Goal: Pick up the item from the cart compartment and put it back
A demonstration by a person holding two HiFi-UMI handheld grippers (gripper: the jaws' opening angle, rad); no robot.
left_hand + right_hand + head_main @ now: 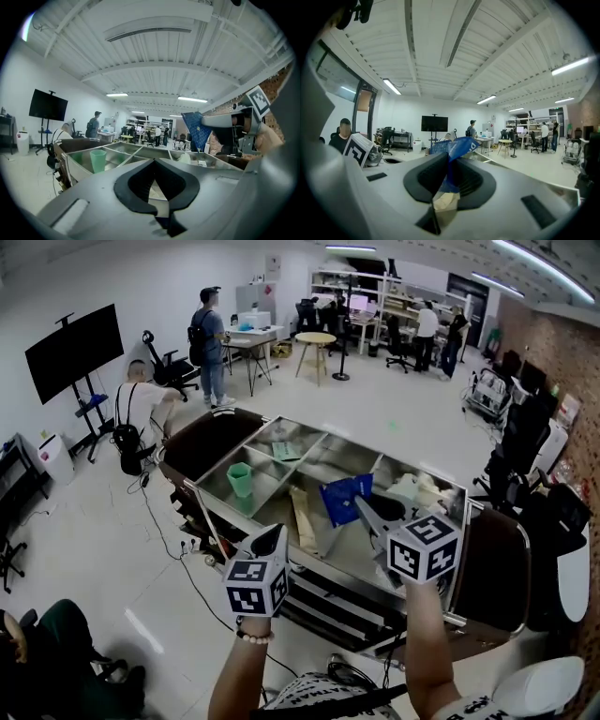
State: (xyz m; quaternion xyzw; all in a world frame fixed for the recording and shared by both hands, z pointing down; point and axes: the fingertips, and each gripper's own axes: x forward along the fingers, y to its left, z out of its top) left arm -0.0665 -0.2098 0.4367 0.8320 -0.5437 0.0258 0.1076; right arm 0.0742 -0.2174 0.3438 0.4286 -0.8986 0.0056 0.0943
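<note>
A steel cart (217, 504) with several compartments stands in front of me. My right gripper (364, 509) is shut on a blue packet (344, 497) and holds it up above the cart's middle compartments. In the right gripper view the blue packet (453, 149) is pinched between the black pads (426, 176). The left gripper view shows that packet (196, 129) hanging from the right gripper (206, 123). My left gripper (274, 538) hovers at the cart's near edge, and its jaws (153, 161) meet at the tips with nothing in them.
A green cup (240, 479) stands in a left compartment, and a tan bag (302, 515), a white crumpled item (413, 489) and a greenish packet (286, 451) lie in others. Several people, desks, chairs, a round table (315, 338) and a TV (73, 351) surround the cart.
</note>
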